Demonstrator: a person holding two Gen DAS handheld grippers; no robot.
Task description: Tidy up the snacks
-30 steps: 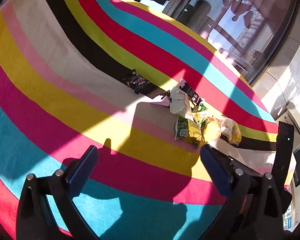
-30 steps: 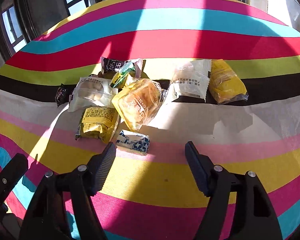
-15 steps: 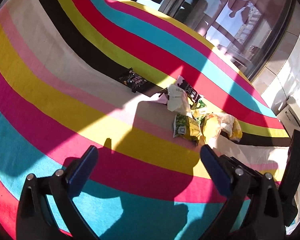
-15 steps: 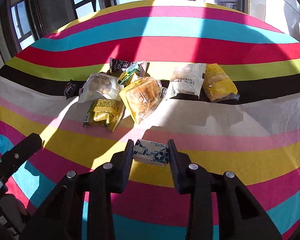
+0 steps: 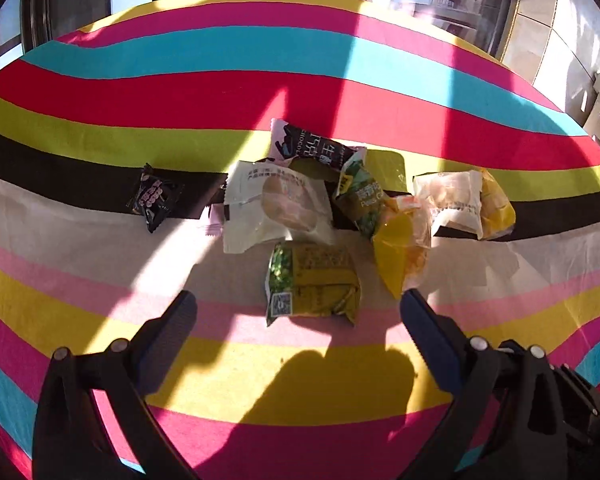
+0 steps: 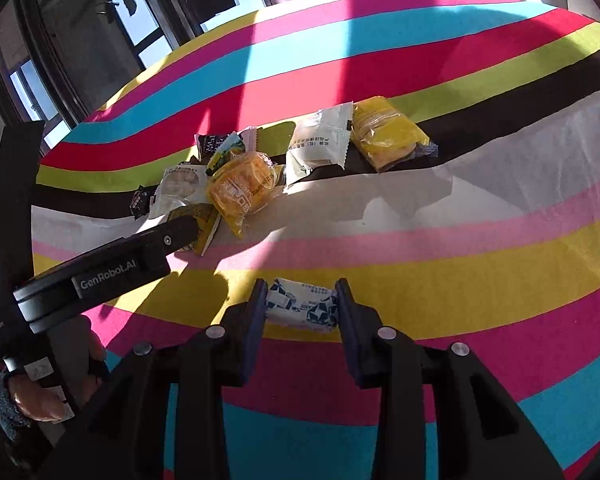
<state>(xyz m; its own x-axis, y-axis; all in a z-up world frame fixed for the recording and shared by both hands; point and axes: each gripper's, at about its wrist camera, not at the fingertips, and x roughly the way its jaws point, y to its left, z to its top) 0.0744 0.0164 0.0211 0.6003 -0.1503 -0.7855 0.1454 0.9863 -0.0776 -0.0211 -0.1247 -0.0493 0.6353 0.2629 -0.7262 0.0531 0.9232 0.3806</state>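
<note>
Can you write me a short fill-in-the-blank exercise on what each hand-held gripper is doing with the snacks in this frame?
1. The right hand-held gripper is shut on the blue-and-white ____.
2. The left hand-held gripper has its jaws ____, nothing between the pads.
3. The snack nearest the left hand-held gripper is the yellow-green packet, lying on the ____ tablecloth.

Missing words: packet; open; striped

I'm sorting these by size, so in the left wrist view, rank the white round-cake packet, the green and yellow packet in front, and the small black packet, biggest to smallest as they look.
1. White round-cake packet
2. Green and yellow packet, nearly as big, but nearer the camera, so this order is unsure
3. Small black packet, clearly smallest
</note>
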